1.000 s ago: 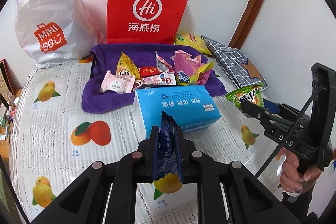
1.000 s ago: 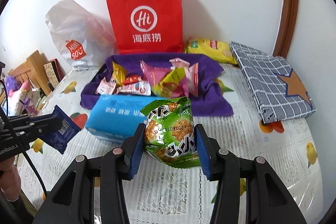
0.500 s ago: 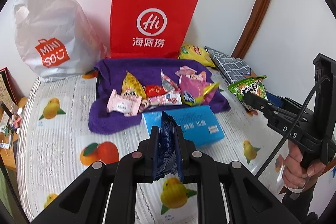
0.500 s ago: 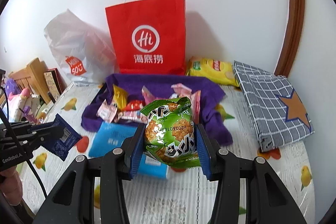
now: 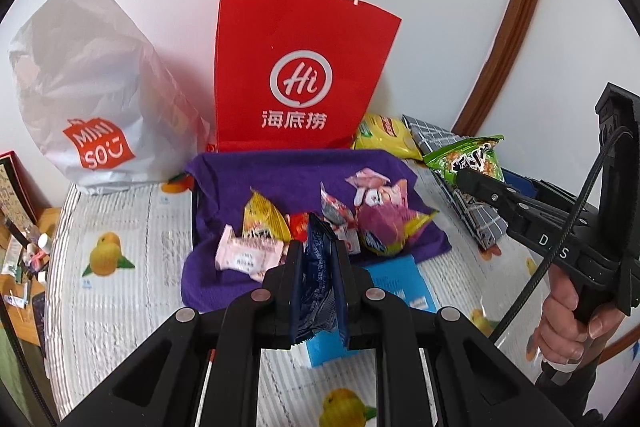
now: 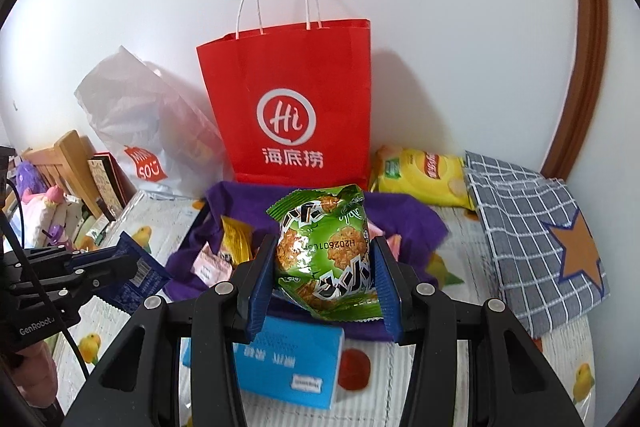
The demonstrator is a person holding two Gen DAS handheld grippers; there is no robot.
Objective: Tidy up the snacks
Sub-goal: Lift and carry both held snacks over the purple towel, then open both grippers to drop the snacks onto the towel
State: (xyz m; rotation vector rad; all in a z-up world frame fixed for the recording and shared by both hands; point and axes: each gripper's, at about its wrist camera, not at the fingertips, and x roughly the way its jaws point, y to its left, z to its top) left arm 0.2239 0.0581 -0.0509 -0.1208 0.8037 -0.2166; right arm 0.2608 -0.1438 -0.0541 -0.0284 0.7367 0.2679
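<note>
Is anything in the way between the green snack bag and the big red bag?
Nothing visible blocks it. The right gripper holds the green snack bag up above the purple cloth and its loose snacks. The red paper bag stands behind the cloth, its top open.

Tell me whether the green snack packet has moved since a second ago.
Yes. Clamped in the right gripper, the green snack packet has risen and advanced toward the red paper bag, now overlapping the purple cloth.

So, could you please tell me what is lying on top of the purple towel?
On the purple towel lies a loose heap of small snack packets: a pink one, a yellow one, and more in red, white and magenta. The left gripper hides the heap's near edge.
</note>
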